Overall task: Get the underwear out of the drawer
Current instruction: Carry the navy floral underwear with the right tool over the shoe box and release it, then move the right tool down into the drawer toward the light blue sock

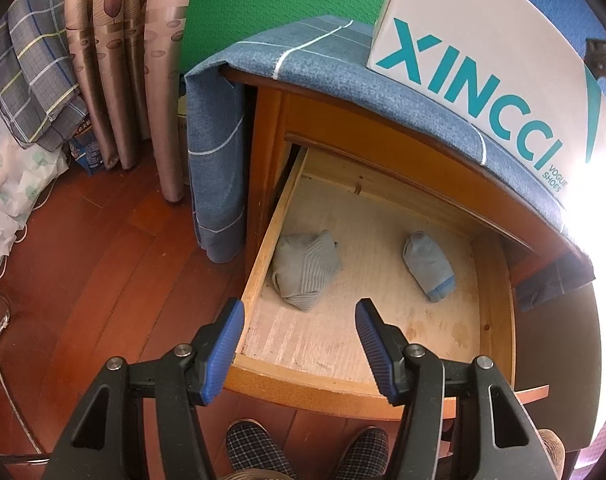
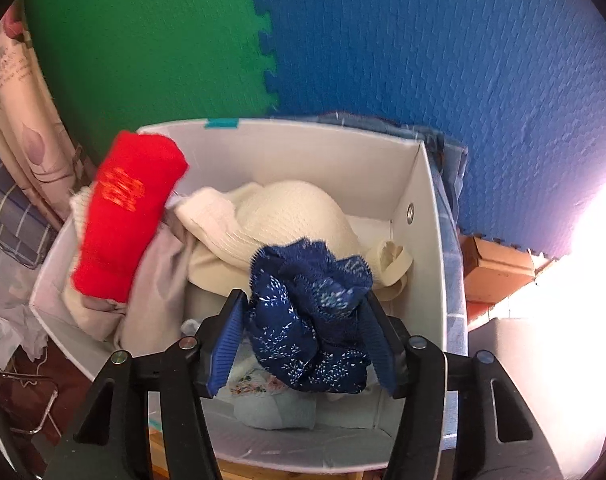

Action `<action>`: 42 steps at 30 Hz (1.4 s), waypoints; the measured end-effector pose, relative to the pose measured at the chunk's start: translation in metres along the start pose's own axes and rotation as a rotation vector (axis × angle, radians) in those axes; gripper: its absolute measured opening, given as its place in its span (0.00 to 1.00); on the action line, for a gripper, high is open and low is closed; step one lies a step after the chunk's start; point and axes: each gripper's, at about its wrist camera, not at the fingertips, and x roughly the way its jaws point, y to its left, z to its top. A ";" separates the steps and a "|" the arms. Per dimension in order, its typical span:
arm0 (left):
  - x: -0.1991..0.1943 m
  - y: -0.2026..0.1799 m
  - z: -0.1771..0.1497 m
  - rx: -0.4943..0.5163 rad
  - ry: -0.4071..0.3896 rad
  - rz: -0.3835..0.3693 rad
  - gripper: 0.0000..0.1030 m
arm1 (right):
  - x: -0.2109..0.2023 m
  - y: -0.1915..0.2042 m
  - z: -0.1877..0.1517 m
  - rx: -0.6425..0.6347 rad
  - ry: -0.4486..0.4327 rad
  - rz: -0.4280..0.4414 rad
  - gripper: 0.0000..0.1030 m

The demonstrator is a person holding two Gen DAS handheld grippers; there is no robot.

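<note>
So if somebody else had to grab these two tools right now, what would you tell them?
Left tool: open, empty, above the open drawer.
Right tool: over the white box, with the dark blue underwear between its pads; whether they still pinch it is unclear.
Done: several garments in the box, including a red piece and a cream bra.
Left: a grey bundle and a blue bundle remain in the drawer.
</note>
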 end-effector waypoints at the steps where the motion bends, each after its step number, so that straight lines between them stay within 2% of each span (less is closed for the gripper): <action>1: 0.000 0.000 0.000 0.000 0.000 0.001 0.57 | -0.007 0.002 0.000 -0.011 -0.017 0.004 0.53; 5: -0.001 0.003 0.001 -0.017 -0.004 0.000 0.57 | -0.034 0.009 -0.009 -0.064 -0.084 0.019 0.53; 9: -0.004 0.009 0.001 -0.054 -0.014 -0.005 0.57 | -0.056 0.015 -0.031 -0.130 -0.127 0.077 0.53; 14: -0.007 0.017 0.003 -0.099 -0.025 -0.004 0.57 | -0.067 0.027 -0.073 -0.221 -0.139 0.148 0.52; 18: -0.009 0.022 0.003 -0.124 -0.034 0.000 0.57 | -0.058 0.039 -0.113 -0.310 -0.108 0.191 0.51; 23: -0.013 0.028 0.003 -0.157 -0.054 0.012 0.57 | -0.030 0.056 -0.155 -0.424 -0.039 0.206 0.51; 29: -0.017 0.045 0.002 -0.248 -0.056 0.020 0.57 | 0.033 0.070 -0.190 -0.518 0.092 0.191 0.46; 34: -0.026 0.058 0.000 -0.315 -0.096 0.058 0.57 | 0.086 0.070 -0.202 -0.569 0.185 0.148 0.43; 42: -0.016 0.053 0.004 -0.274 -0.059 0.024 0.57 | 0.152 0.069 -0.207 -0.660 0.269 0.100 0.42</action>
